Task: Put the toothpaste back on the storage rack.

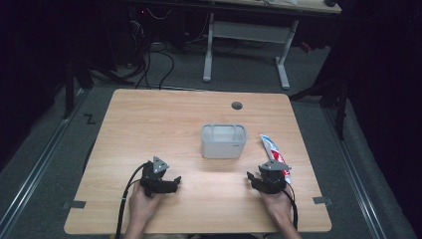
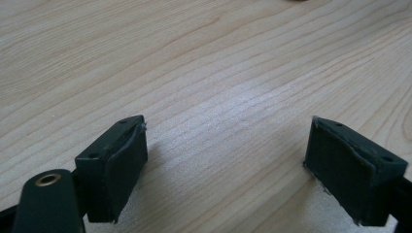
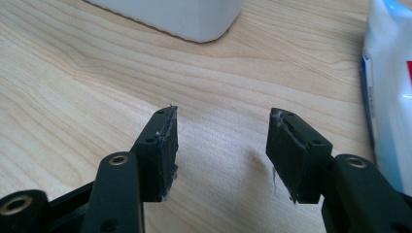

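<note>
Start position, nothing grasped.
On the wooden table (image 1: 149,124): white bin (image 1: 223,141) at centre, toothpaste tube (image 1: 274,154) just beside the right gripper (image 1: 255,179), jaws apart and empty; left gripper (image 1: 175,180) likewise spread wide over bare wood. Probably next: reaching for the tube, bin-bound.

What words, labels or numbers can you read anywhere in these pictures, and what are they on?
No text can be read.
Toothpaste tube: red and blue printing, too blurred to read in the high view; the right gripper view cuts it off.
White container: a faint mark on its front, too small to read.
Floor: a black Z-shaped mark, perhaps tape, not clearly a letter.
</note>
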A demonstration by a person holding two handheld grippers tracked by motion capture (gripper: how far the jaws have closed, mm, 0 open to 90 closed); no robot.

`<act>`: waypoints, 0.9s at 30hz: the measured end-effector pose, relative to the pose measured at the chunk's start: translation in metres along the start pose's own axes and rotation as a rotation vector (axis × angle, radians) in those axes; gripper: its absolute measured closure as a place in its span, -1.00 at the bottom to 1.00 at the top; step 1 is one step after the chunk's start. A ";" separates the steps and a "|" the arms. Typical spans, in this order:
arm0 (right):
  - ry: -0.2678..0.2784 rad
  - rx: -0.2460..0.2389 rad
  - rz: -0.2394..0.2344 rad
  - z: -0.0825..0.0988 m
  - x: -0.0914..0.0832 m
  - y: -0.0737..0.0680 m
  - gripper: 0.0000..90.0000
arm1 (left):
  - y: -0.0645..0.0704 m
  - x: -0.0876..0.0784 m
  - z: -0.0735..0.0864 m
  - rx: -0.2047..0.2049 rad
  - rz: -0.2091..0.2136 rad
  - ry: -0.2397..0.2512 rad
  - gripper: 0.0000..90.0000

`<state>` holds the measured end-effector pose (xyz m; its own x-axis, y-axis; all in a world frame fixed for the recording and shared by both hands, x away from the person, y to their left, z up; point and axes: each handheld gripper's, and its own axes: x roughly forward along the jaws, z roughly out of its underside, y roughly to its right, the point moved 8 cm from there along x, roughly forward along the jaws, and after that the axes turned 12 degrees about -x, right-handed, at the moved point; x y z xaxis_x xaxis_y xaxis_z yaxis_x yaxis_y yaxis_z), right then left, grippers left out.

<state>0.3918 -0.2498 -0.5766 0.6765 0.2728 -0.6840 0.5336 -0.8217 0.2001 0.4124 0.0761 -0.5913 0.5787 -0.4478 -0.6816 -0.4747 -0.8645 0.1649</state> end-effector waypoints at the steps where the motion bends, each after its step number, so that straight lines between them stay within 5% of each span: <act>1: 0.002 -0.005 0.005 0.000 -0.002 0.000 0.02 | 0.000 0.000 0.000 0.000 0.000 0.000 -0.65; 21: 0.017 0.053 0.021 0.000 -0.027 0.019 0.15 | -0.006 0.002 -0.004 -0.037 -0.031 0.011 -0.61; 27: 0.024 0.119 0.031 0.005 -0.037 0.032 0.17 | -0.006 0.002 -0.004 -0.037 -0.032 0.011 -0.61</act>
<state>0.3814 -0.2885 -0.5481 0.7047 0.2571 -0.6613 0.4492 -0.8831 0.1353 0.4193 0.0793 -0.5910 0.6002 -0.4223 -0.6793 -0.4311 -0.8862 0.1700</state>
